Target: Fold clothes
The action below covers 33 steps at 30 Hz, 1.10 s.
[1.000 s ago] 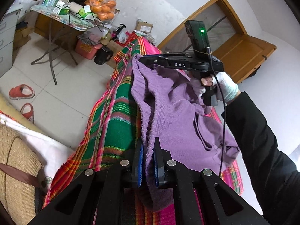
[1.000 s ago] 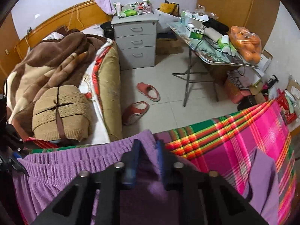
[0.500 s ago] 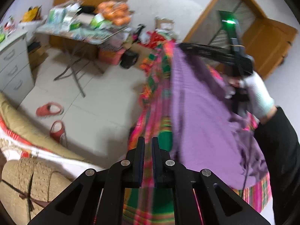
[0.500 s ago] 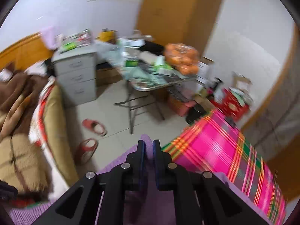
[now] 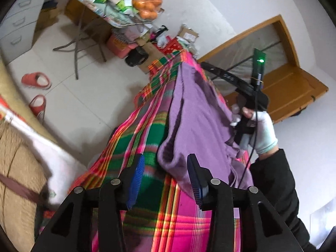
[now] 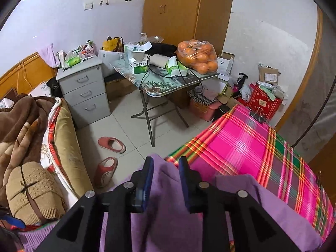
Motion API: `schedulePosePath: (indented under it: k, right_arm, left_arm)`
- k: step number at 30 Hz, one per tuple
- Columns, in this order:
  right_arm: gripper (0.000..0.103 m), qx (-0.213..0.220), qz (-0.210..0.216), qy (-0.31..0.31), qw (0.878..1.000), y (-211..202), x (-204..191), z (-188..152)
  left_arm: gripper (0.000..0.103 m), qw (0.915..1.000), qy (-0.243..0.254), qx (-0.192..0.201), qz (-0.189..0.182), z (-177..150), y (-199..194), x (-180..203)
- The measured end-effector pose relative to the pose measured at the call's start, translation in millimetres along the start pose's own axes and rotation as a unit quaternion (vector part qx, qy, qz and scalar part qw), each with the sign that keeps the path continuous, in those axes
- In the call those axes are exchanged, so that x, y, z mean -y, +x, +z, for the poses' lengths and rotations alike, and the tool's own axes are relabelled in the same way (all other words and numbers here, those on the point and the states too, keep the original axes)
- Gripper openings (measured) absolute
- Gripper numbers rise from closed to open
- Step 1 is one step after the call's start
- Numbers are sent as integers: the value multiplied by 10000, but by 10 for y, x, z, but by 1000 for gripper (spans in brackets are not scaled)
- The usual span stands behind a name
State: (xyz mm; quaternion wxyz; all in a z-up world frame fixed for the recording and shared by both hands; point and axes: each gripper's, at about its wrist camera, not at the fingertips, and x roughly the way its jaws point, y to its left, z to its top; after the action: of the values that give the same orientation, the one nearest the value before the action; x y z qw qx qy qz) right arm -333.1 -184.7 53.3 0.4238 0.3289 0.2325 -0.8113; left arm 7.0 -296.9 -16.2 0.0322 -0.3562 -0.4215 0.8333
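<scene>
A purple knitted garment [image 5: 195, 121] lies in a long heap on the pink and green plaid cloth [image 5: 134, 147] of the table. My left gripper [image 5: 166, 168] is open, its blue pads on either side of the garment's near end. My right gripper [image 6: 166, 168] is open above the garment's far end [image 6: 168, 210], and it also shows in the left wrist view [image 5: 231, 79], held by a gloved hand [image 5: 264, 128].
A folding table [image 6: 166, 84] with a bag of oranges [image 6: 197, 54] and boxes stands across the tiled floor. A grey drawer unit [image 6: 84, 90], red slippers [image 6: 109, 153], a bed with blankets [image 6: 25, 126] and boxes by the wall [image 6: 264, 100] surround it.
Both grippers were shut on the purple garment and holding it up; both have opened and the garment has dropped onto the plaid cloth.
</scene>
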Motion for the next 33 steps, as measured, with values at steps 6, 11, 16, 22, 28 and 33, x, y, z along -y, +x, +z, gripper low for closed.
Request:
schedulePosePath:
  k: [6, 11, 16, 22, 28, 33]
  right_arm:
    - [36, -219, 301, 116, 9992, 51, 155, -99]
    - [24, -688, 470, 121, 9965, 305, 181, -210]
    - [4, -579, 428, -1, 9974, 307, 97, -186]
    - [4, -11, 532, 126, 9985, 110, 34, 25]
    - [5, -177, 445, 196, 9987, 214, 34, -94]
    - [5, -114, 430, 253, 9987, 114, 107, -139]
  left_arm:
    - [51, 9997, -154, 19, 170, 4, 217, 21]
    - [34, 9985, 95, 185, 508, 49, 295, 100]
    - [0, 9932, 425, 767, 768, 92, 46, 110]
    - [0, 9964, 349, 709, 307, 75, -193, 60]
    - [31, 9995, 111, 284, -79, -181, -128, 108]
    - [44, 9995, -160, 250, 82, -150, -19, 97]
